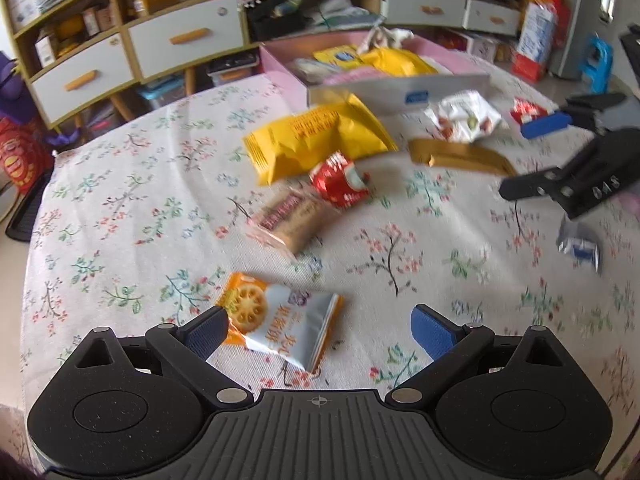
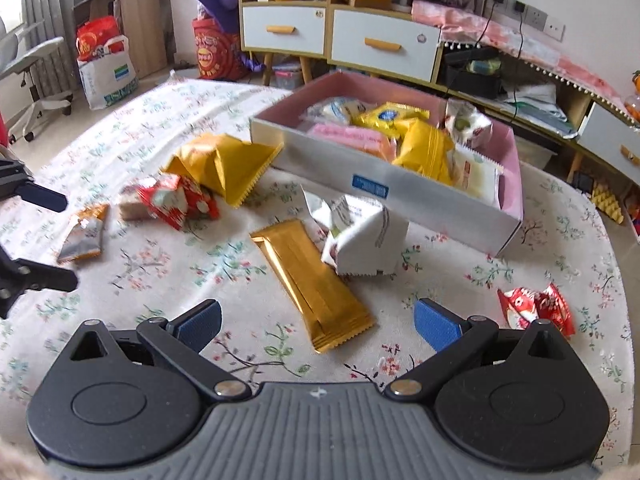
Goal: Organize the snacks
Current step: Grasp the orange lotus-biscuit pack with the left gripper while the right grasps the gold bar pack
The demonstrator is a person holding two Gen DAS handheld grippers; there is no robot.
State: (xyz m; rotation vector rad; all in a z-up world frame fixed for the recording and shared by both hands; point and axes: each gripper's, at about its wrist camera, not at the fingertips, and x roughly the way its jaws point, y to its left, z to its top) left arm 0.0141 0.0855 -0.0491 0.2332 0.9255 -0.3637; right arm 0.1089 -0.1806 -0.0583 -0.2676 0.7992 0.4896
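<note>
Both tools gaping, empty – left tool (image 1: 318, 326) over cracker pack (image 1: 280, 322); silver packet (image 1: 580, 246) at 3 o'clock blurred, unreadable.

1. The left gripper (image 1: 318, 330) is held low with its jaws spread wide; nothing is gripped between the blue fingertips (image 1: 432, 330).
2. The right gripper (image 2: 316, 322) is likewise held with its jaws spread wide and nothing clasped.
3. In the left wrist view, the right gripper is seen at the right edge, raised and tilted.
</note>
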